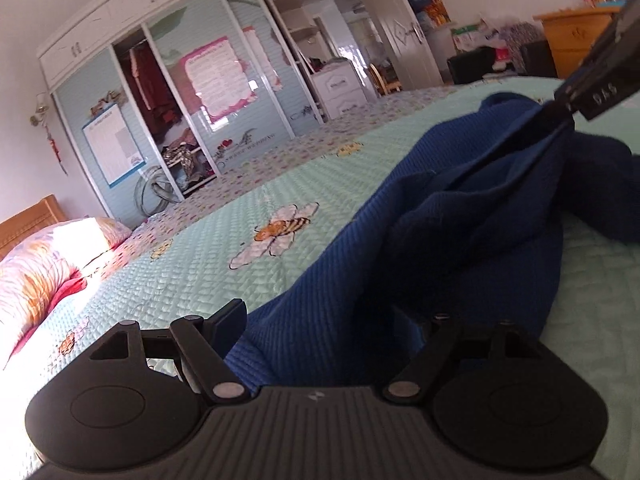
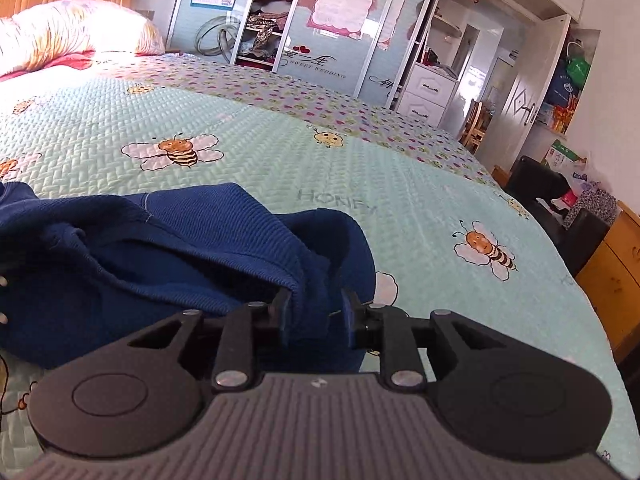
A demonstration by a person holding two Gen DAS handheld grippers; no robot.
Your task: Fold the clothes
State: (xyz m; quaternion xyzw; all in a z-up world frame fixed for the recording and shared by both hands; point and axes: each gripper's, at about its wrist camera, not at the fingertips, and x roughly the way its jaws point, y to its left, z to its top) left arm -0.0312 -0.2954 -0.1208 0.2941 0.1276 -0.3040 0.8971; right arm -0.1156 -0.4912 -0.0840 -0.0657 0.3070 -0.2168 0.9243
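Left wrist view: left gripper [image 1: 320, 322] low over the bed, jaws spread wide, ribbed blue garment [image 1: 400, 248] lying between them with no pad seen pressing it; farther off, right gripper [image 1: 560, 114] pinching a raised fold of the same cloth. Right wrist view: right gripper [image 2: 316, 314] jaws drawn close upon a bunched edge of the blue garment [image 2: 168, 248], heaped on the bee-print bedspread [image 2: 320, 168]; beyond, pillow [image 2: 76, 32] at the headboard, then wardrobe [image 2: 304, 24] along the wall.
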